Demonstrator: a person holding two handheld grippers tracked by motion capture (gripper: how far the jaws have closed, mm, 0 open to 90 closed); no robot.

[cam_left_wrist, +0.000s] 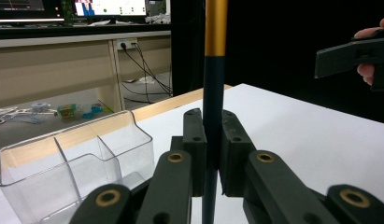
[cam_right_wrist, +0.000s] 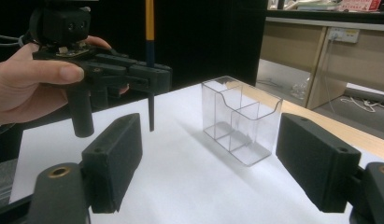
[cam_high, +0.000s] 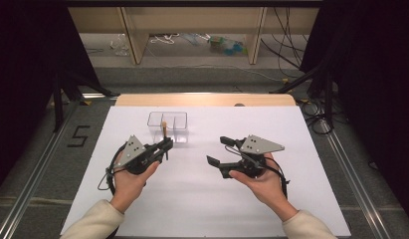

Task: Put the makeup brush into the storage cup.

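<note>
Pen is what the left gripper is clamped on: a slim dark shaft with a gold band higher up, held upright between the two black jaws, which are pressed against it from either side. In the right gripper view the pen's lower end is seen hanging below the jaws, just clear of the white table. The left gripper is carried in the person's left hand, palm up beneath the grip, forearm coming in from below. Just ahead of this gripper's tips and a little to their left, a clear plastic organiser with several compartments is stood on the table; the pen is held close beside its near wall, outside it.

Further right, the right gripper is cradled in the right hand, likewise palm up, and is pointed toward the left gripper. Its jaws are spread wide apart with nothing between them. Through that gap the organiser is seen ahead, well apart from the pads.
</note>
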